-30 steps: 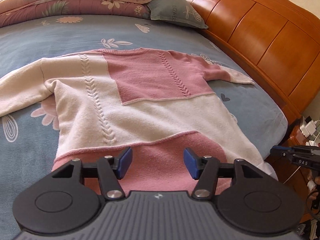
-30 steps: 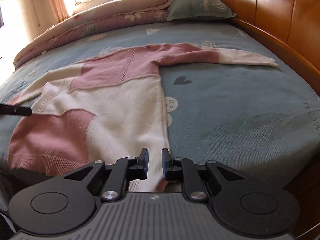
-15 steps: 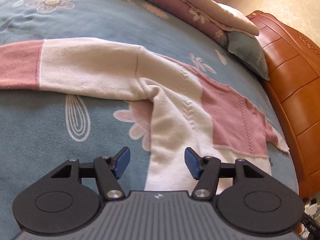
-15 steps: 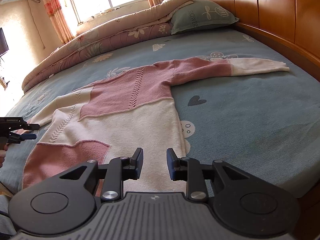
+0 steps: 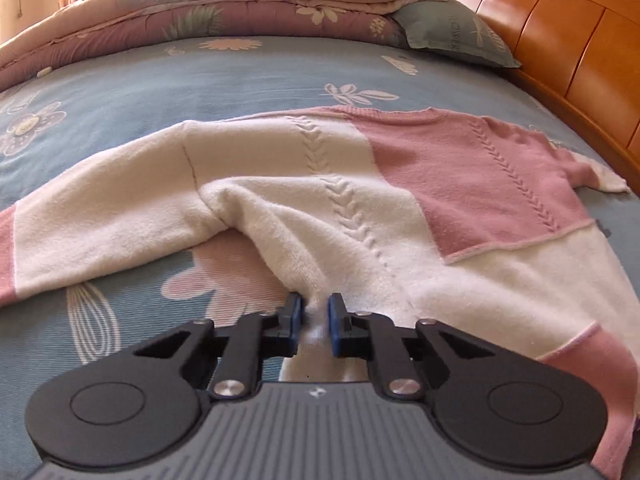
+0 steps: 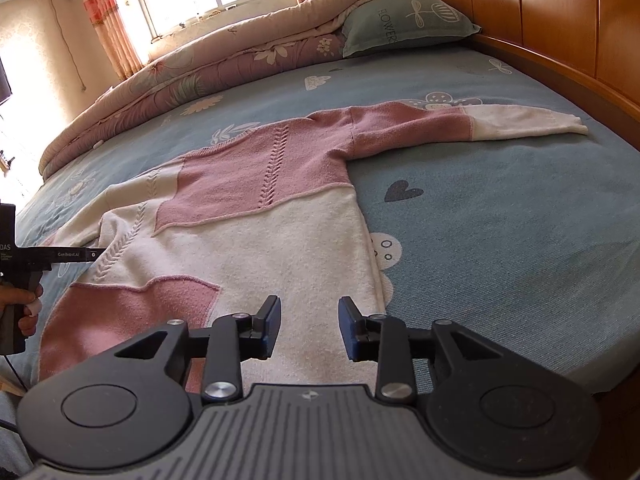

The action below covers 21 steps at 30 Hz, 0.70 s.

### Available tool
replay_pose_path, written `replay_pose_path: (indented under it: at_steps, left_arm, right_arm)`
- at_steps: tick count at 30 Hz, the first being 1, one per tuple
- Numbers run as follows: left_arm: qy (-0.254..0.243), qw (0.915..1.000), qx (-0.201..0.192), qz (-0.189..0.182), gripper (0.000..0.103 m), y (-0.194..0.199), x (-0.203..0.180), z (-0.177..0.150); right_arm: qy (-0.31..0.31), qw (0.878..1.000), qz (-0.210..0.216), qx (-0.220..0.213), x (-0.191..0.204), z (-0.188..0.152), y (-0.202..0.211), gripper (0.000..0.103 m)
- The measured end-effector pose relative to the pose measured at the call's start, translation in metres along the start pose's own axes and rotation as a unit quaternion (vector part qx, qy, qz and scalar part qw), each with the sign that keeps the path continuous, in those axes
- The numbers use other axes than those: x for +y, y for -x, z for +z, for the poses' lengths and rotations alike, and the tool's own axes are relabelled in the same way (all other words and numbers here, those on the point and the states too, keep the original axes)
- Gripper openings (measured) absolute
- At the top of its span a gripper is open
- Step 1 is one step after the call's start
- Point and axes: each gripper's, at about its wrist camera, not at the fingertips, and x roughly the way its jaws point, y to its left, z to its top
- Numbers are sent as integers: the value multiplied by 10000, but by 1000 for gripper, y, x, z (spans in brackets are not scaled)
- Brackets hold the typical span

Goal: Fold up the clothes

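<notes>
Left claw [image 5: 314, 316] went from wide open to clamped within the last second. It dropped onto the sweater [image 5: 360, 216] and now pinches a ridge of cream knit at the sweater's side edge, below the armpit of the near sleeve [image 5: 100, 232]. Fabric bunches up between the blue pads [image 5: 295, 316]; grip looks taken. In the right wrist view the same claw [image 6: 94, 255] sits at the sweater's left edge.

Right claw [image 6: 308, 322]: was nearly shut a second ago, now partly open and widening. Nothing between the pads; it hovers over the cream hem region of the sweater, near its right side edge.

Sweater lies flat, face up, on the bed [image 6: 500, 240], sleeves spread, far sleeve [image 6: 480, 126] pointing toward the headboard [image 6: 560, 20].

Judgement: first fold starting; left side ready to lift, right grip pending.
</notes>
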Motion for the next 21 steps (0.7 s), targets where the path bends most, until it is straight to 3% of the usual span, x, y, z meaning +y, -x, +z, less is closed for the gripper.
replay_pose_path:
  at_steps: [2, 3, 4, 6, 8, 12, 17, 21]
  left_arm:
    - [362, 9993, 73, 89, 16, 2, 24, 3]
    - [534, 9984, 108, 169, 15, 5, 37, 5]
    - [584, 9973, 136, 429, 7, 9, 45, 7]
    - [629, 9959, 94, 637, 6, 21, 57, 8]
    - [803, 9964, -36, 276, 10, 40, 61, 8]
    - [338, 9992, -78, -200, 23, 68, 26, -2]
    - [-246, 9961, 224, -811, 49, 80, -25, -29]
    - [-1264, 9860, 401, -1014, 55, 96, -67, -55]
  right_arm:
    - [36, 10000, 2, -40, 0, 2, 3, 37]
    - [60, 10000, 4, -68, 0, 3, 4, 38]
    - [104, 9999, 20, -79, 1, 4, 5, 38]
    - [235, 9997, 80, -63, 5, 6, 4, 45]
    - [366, 9992, 141, -48, 9, 7, 4, 46]
    - [1096, 9920, 617, 127, 43, 3, -5, 47]
    - [2441, 9580, 1434, 447, 100, -18, -12, 59]
    - [3202, 9246, 1807, 997, 125, -42, -18, 64]
